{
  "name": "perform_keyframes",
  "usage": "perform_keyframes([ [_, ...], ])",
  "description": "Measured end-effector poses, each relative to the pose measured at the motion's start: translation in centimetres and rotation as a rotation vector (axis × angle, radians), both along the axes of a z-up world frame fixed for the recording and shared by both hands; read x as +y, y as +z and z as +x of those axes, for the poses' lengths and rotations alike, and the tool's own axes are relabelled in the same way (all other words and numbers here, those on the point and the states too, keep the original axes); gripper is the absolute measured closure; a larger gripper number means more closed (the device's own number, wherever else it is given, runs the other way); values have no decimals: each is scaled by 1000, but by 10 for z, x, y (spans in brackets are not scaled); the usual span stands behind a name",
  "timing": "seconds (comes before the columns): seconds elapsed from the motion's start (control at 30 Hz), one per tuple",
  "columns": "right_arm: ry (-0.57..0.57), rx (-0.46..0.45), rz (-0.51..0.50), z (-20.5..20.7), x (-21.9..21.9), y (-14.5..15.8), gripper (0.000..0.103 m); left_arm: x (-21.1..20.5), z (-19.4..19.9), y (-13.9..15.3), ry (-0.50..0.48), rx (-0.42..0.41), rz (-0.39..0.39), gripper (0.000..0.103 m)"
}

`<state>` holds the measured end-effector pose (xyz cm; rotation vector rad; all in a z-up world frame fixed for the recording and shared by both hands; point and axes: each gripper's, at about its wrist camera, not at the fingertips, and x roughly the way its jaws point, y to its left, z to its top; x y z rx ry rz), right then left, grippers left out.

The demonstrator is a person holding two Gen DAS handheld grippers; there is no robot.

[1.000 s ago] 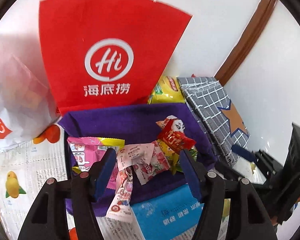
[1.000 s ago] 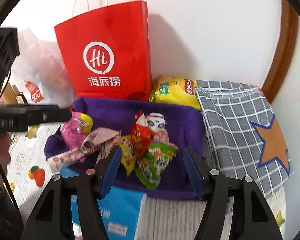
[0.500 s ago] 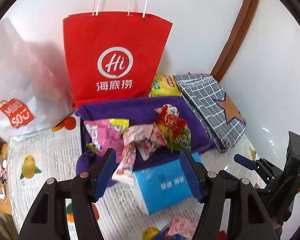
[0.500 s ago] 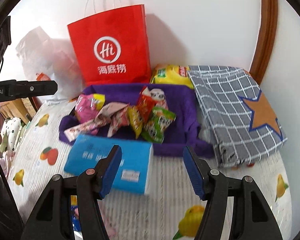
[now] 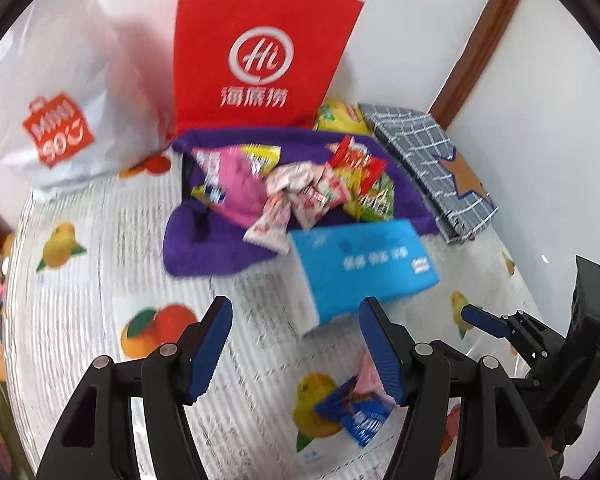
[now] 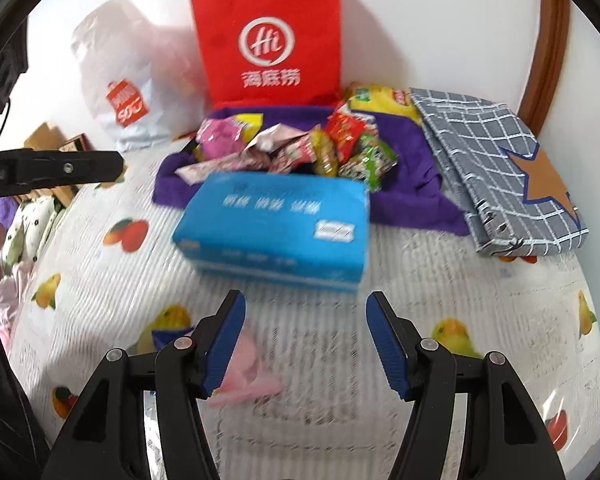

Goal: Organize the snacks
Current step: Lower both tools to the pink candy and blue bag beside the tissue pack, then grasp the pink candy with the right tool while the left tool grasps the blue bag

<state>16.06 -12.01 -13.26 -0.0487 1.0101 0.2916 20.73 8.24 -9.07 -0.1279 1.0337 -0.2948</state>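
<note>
Both hand-held grippers [image 5: 296, 344] [image 6: 306, 340] hang spread, empty, over tablecloth [image 6: 420, 280] before the blue pack [image 6: 276, 224].

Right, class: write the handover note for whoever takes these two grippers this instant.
Left gripper: open, empty, above the fruit-print cloth.
Right gripper: open, empty.
Done: a heap of snack packets lies in the purple tray, behind the blue tissue pack.
Left: a blue packet and a pink packet lie loose on the cloth near the grippers; they likely go into the tray.

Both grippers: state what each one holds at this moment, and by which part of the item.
Nothing is held. The left gripper and right gripper are both open and empty, above the tablecloth.
</note>
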Motion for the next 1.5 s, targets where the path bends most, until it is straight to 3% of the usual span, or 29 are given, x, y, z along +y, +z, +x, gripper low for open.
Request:
perform_keyframes([
  [0.27,18,65,35,-16,17,-18,39,28,-14,-24,32,38,-9,39],
  [0.53,69,83,69,-25,32,-21,39,53,-21,-39,71,77,-84,39],
  [0.7,78,44,0,-22,41,-30,39,49,-27,-40,59,72,-82,39],
  [0.97,115,103,-34,-15,42,-58,42,34,-34,-47,40,84,-51,39],
  [1.03,127,61,-55,-18,44,-59,49,30,-35,-49,37,89,-42,39],
  [1.07,132,50,-46,-18,44,-58,60,28,-35,-50,35,93,-37,39],
  [1.1,125,46,-37,-18,43,-58,64,26,-36,-52,35,97,-32,39],
  [1.23,115,46,-5,-17,34,-56,65,22,-41,-58,36,110,-28,39],
  [1.33,93,26,3,-19,22,-51,65,24,-49,-69,35,138,-55,39],
  [1.5,35,-16,-4,-21,-8,-39,65,18,-67,-90,0,219,-171,39],
])
